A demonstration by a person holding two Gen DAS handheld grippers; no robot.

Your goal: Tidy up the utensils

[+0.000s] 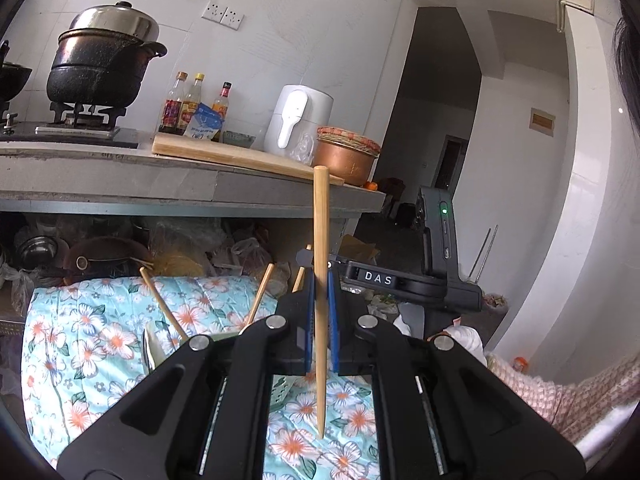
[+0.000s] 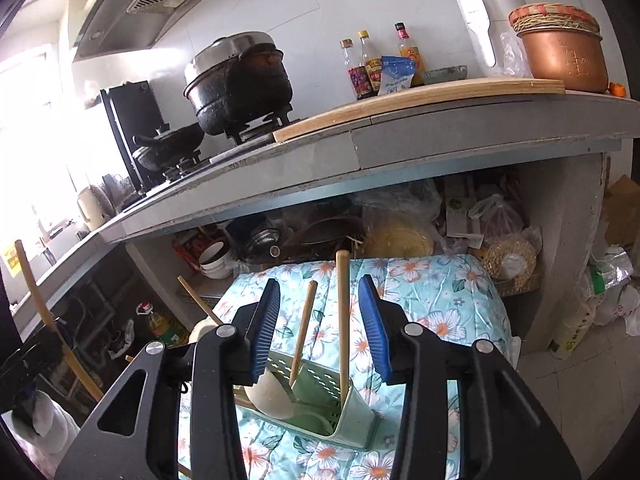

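Chopstick (image 1: 321, 280) stands upright, clamped between the left claw's (image 1: 320, 320) pads.

A black pot (image 1: 100, 70) with a steel lid is sitting on the gas burner (image 1: 86, 114) at the far end of the grey counter (image 1: 192, 188); three sauce bottles (image 1: 194, 106) are standing together by the wall, a blue packet (image 1: 206, 122) leaning in front of them; a white appliance (image 1: 298, 118) is standing beside a copper-coloured pot (image 1: 346, 162) that is wearing a woven cover; a wooden board (image 1: 240, 156) is lying under most of these and is jutting past the counter's edge; bags and bowls are crowding the shelf underneath (image 2: 400, 224); a range hood (image 2: 152, 4) is hanging above the burner; a floral cloth (image 2: 440, 296) is covering the low surface in front.
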